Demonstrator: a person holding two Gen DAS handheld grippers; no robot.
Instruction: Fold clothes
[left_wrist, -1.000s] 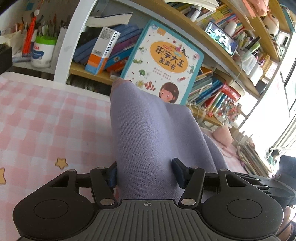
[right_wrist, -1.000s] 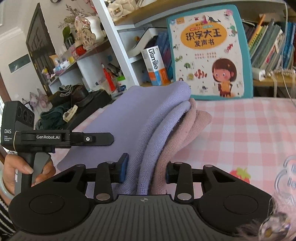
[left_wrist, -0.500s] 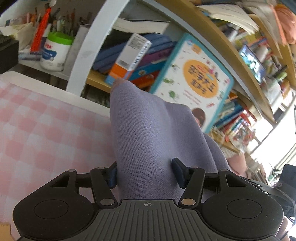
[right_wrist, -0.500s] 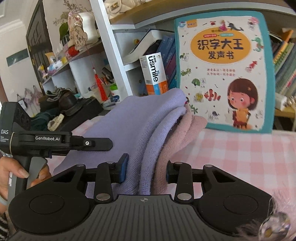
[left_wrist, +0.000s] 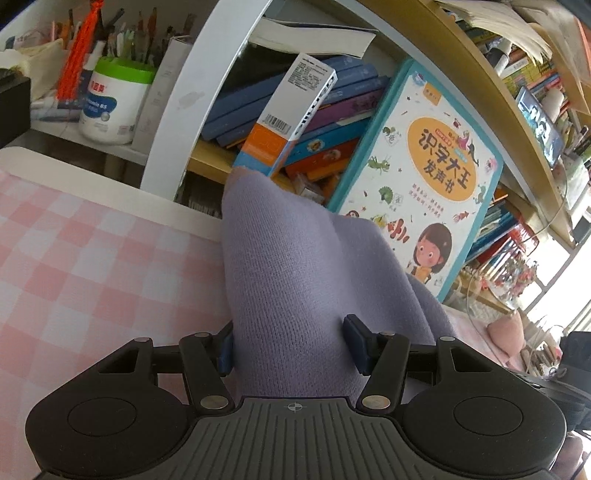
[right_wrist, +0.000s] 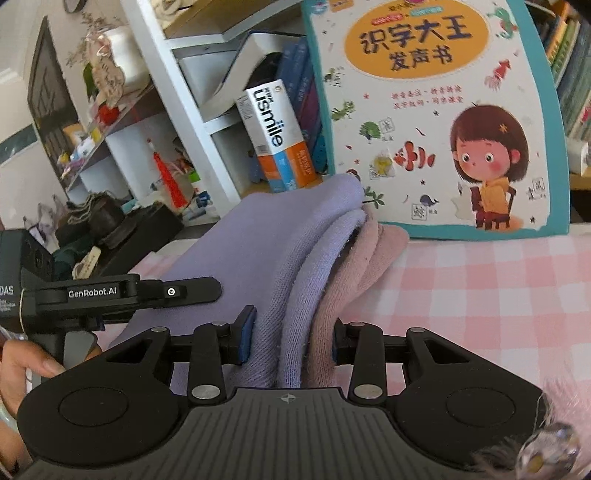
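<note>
A folded knit garment, lilac with a dusty pink layer, is held up over the pink checked tablecloth (left_wrist: 74, 266). In the left wrist view my left gripper (left_wrist: 291, 343) is shut on the lilac garment (left_wrist: 295, 266), which rises between its blue pads. In the right wrist view my right gripper (right_wrist: 290, 338) is shut on the same garment (right_wrist: 280, 243), with lilac layers on the left and the pink layer (right_wrist: 369, 254) on the right. The left gripper (right_wrist: 122, 293) also shows there, at the garment's left side.
A bookshelf stands just behind the table edge. A large children's book (right_wrist: 436, 114) leans on it, close behind the garment. A toothpaste box (right_wrist: 277, 136) and a white tub of pens (left_wrist: 110, 107) stand on the shelves. The checked cloth (right_wrist: 498, 288) lies to the right.
Both grippers have carried the garment further toward the bookshelf and the big book, which now look larger and nearer. The grips are unchanged.
</note>
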